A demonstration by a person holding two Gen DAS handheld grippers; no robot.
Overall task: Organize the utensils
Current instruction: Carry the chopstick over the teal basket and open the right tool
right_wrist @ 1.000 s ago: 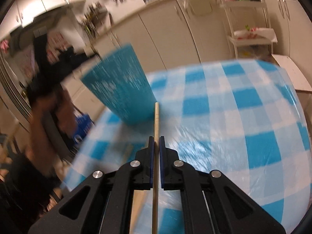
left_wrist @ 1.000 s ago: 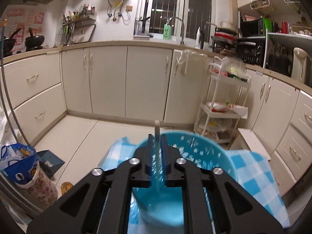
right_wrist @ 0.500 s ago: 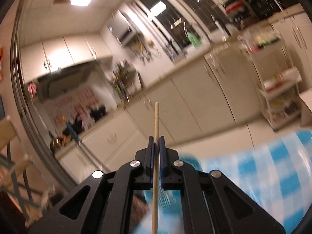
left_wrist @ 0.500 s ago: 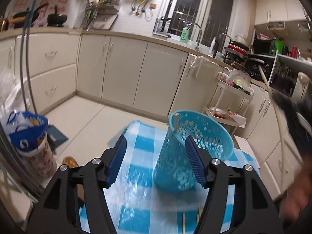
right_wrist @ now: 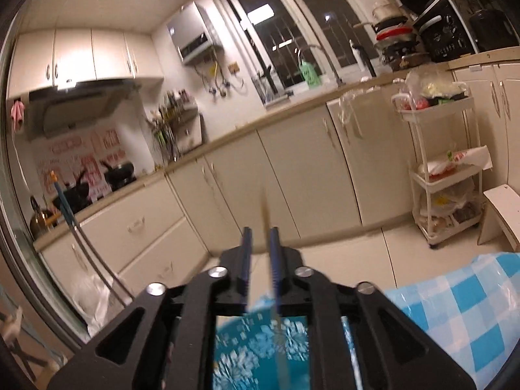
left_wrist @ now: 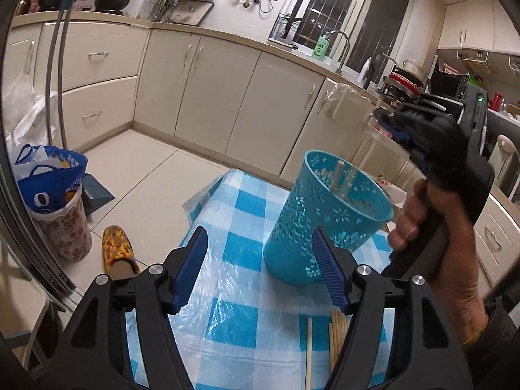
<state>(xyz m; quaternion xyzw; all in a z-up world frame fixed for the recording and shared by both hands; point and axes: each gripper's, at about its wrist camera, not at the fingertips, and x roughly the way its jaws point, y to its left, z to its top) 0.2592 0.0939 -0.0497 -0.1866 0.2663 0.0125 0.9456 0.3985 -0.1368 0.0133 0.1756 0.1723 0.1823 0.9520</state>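
A blue perforated plastic utensil basket stands on the blue-checked tablecloth, with wooden chopsticks inside it. My left gripper is open and empty, just in front of the basket. Several loose wooden chopsticks lie on the cloth near its right finger. My right gripper is above the basket, jaws slightly apart; a blurred chopstick slips down between them into the basket. In the left wrist view the right gripper is held over the basket's right rim.
Kitchen cabinets run along the far walls. A white trolley stands at right. A blue bag in a bin and a slipper sit on the floor left of the table.
My left gripper let go of its chopstick into the basket, opened and drew back. My right gripper lifted its chopstick over the basket and has opened slightly, the chopstick dropping.
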